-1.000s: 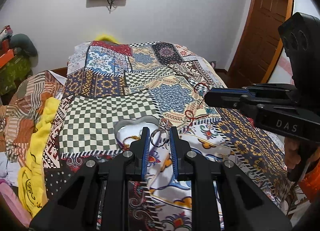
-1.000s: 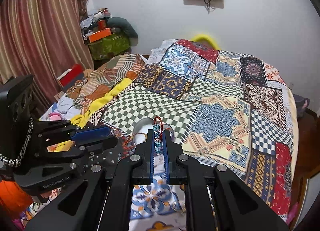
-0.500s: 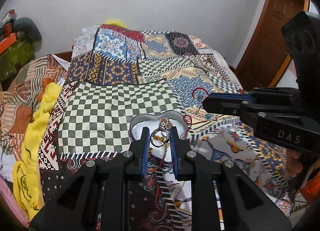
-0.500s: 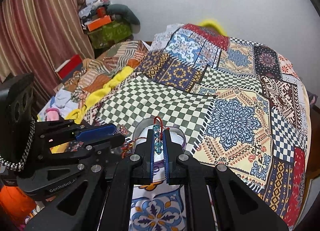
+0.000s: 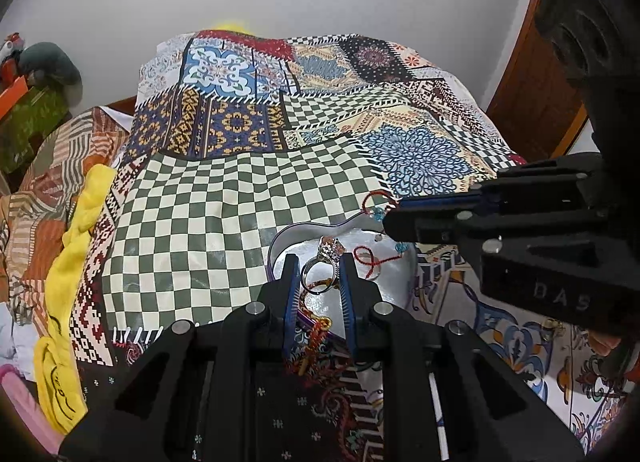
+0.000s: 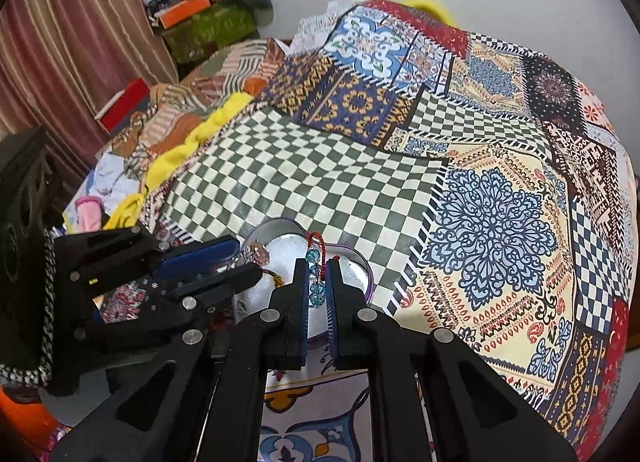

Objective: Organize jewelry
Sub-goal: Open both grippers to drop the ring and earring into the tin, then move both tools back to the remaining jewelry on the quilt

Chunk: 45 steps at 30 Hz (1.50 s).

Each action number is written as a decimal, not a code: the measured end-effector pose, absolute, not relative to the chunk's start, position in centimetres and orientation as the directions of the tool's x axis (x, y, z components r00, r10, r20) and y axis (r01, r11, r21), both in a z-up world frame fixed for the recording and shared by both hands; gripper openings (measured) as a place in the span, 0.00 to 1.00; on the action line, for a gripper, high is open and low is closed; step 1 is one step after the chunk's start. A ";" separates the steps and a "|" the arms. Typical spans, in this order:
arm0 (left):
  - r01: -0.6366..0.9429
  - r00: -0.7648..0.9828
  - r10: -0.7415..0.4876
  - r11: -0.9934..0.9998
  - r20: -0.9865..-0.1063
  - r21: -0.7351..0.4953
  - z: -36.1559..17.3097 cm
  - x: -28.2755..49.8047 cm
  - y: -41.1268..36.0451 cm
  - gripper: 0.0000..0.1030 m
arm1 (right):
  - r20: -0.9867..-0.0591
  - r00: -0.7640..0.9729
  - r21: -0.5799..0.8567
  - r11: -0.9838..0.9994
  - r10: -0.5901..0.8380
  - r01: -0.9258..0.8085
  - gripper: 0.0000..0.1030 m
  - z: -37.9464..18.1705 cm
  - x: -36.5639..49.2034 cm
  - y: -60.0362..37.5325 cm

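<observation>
A silver ring [image 5: 323, 270] with a cluster of pale pink stones on top stands upright between the blue pads of the left hand-held gripper [image 5: 319, 276], whose jaws are nearly closed and pinch its band. Just below it lies a heart-shaped tin [image 5: 394, 268] with a shiny silvery inside and a thin purple rim, resting on the bed [image 5: 224, 213]. A red-and-gold woven cord [image 5: 316, 328] drapes over the near edge of the tin.

The right hand-held gripper [image 6: 318, 282] is closed tight on a string of clear blue beads [image 6: 315, 280] that ends in a red cord loop [image 6: 316, 238] above the fingertips; it hangs over the same tin [image 6: 360, 262]. From the left wrist view, thin red cord curls over the tin beside this gripper.

The bed wears a patchwork cover of green-and-cream checks, blue floral tiles and red and yellow motifs. A yellow cloth [image 5: 80, 221] lies along its left side.
</observation>
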<state>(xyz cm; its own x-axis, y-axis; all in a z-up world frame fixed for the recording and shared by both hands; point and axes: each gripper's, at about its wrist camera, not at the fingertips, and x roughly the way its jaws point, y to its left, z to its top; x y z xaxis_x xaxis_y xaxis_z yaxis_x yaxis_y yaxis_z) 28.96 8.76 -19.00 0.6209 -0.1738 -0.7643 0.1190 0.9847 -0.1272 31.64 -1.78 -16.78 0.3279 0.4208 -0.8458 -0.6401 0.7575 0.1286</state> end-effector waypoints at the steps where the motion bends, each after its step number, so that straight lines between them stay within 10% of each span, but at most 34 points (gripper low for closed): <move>1: 0.118 0.618 -0.175 0.984 -0.766 -0.130 -19.1 29.1 8.8 0.18 | -0.849 0.326 0.124 0.757 0.415 -0.642 0.07 -17.0 31.6 -1.7; 45: 0.146 0.701 -0.173 0.984 -0.692 -0.099 -11.9 22.6 7.9 0.18 | -0.798 0.449 0.033 0.773 0.403 -0.634 0.24 -11.9 26.9 -5.4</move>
